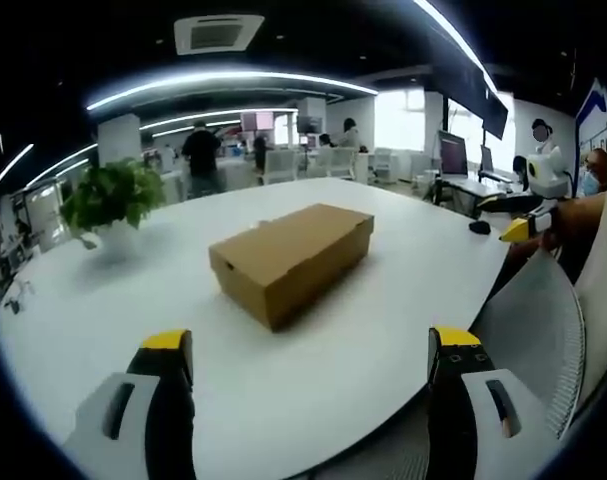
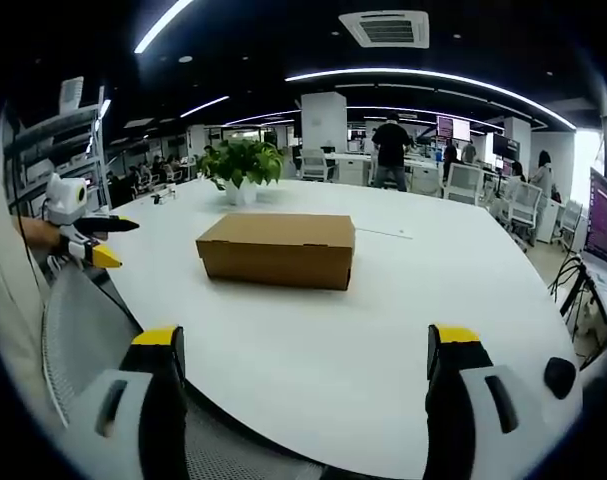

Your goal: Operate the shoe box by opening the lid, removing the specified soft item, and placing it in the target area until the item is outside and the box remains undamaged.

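A brown cardboard shoe box (image 1: 291, 257) lies with its lid shut in the middle of a large white table (image 1: 133, 310). My left gripper (image 1: 313, 370) is open near the table's front edge, well short of the box. In the right gripper view the same box (image 2: 278, 248) sits beyond my right gripper (image 2: 305, 368), which is also open and holds nothing. The right gripper (image 1: 528, 212) appears at the right edge of the left gripper view. The left gripper (image 2: 83, 235) shows at the left of the right gripper view. Whatever the box holds is hidden.
A potted green plant (image 1: 111, 200) stands on the table's far left; it shows behind the box (image 2: 241, 165) in the right gripper view. A grey mesh chair back (image 1: 538, 330) is at the table's near edge. Desks, monitors and people fill the office behind.
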`<state>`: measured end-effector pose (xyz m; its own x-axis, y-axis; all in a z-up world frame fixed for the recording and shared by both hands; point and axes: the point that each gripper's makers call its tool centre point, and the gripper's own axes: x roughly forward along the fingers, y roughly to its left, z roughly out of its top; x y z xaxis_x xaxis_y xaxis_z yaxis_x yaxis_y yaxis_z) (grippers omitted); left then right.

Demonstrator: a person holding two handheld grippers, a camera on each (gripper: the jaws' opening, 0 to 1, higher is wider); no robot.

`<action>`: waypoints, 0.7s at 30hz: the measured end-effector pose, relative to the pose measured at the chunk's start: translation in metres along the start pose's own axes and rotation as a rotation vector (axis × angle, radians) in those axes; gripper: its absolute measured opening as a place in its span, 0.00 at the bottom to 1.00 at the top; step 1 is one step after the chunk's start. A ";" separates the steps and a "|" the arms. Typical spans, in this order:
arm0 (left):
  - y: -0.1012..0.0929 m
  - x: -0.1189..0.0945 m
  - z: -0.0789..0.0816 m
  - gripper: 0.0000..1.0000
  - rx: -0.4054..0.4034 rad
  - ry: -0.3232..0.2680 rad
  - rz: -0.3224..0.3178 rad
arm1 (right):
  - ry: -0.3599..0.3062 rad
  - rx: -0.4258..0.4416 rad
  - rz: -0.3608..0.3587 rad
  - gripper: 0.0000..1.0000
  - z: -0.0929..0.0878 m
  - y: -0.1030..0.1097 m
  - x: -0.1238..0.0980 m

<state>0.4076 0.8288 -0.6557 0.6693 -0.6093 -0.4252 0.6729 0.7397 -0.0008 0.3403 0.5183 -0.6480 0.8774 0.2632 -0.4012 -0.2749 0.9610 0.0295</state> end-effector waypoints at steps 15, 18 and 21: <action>0.006 0.005 -0.011 1.00 0.016 0.013 -0.006 | 0.002 -0.003 0.002 0.96 0.000 -0.002 0.001; 0.005 0.006 -0.010 1.00 0.017 0.015 -0.006 | 0.003 -0.003 0.003 0.96 0.000 -0.002 0.001; 0.003 0.006 -0.009 1.00 0.019 0.018 -0.006 | 0.005 -0.004 0.003 0.96 0.000 -0.002 0.001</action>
<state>0.4110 0.8300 -0.6661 0.6595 -0.6084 -0.4414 0.6830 0.7303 0.0140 0.3413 0.5164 -0.6486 0.8745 0.2656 -0.4057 -0.2792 0.9599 0.0267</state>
